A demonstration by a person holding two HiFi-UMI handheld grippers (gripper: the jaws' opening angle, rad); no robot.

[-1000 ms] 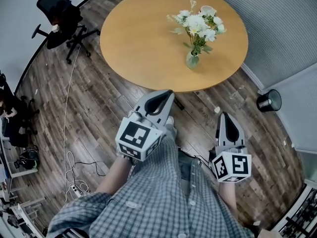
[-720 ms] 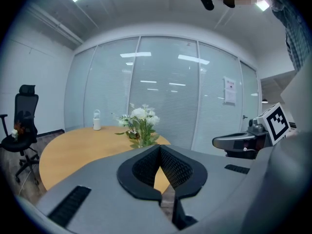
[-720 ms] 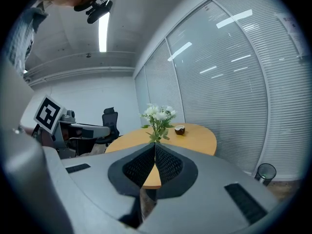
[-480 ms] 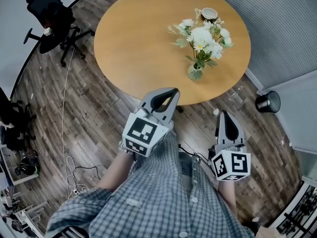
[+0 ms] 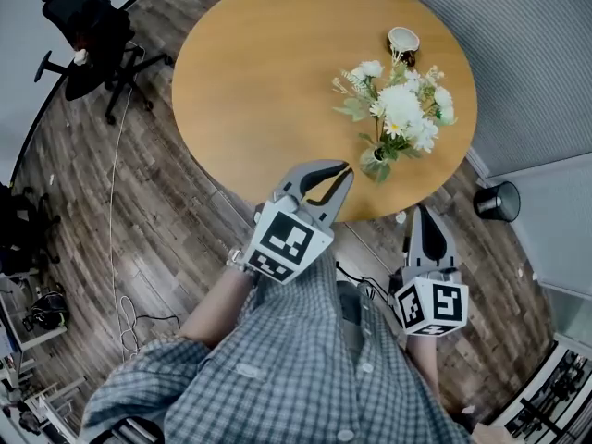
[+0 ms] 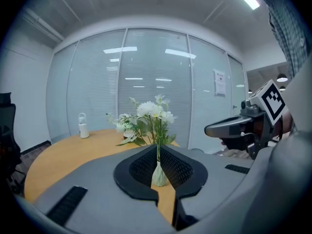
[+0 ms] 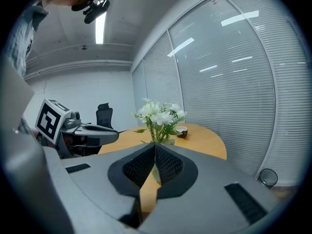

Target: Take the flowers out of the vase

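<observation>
Dark wood-plank flooring (image 5: pixel 157 239) is seen beneath a round, light-brown wooden table (image 5: pixel 268 81), with a black swivel office chair (image 5: pixel 83 26) set at the far left. The left gripper (image 5: pixel 342 170) is held at the table's near edge and the right gripper (image 5: pixel 421 211) just short of it; the jaws of both are pressed together, with nothing between them. White flowers with green leaves (image 5: pixel 402 109) are stood in a small clear glass vase (image 5: pixel 375 166) by the near right edge, just right of the left gripper's tips. A small white-lined bowl (image 5: pixel 403 40) is placed beyond them.
</observation>
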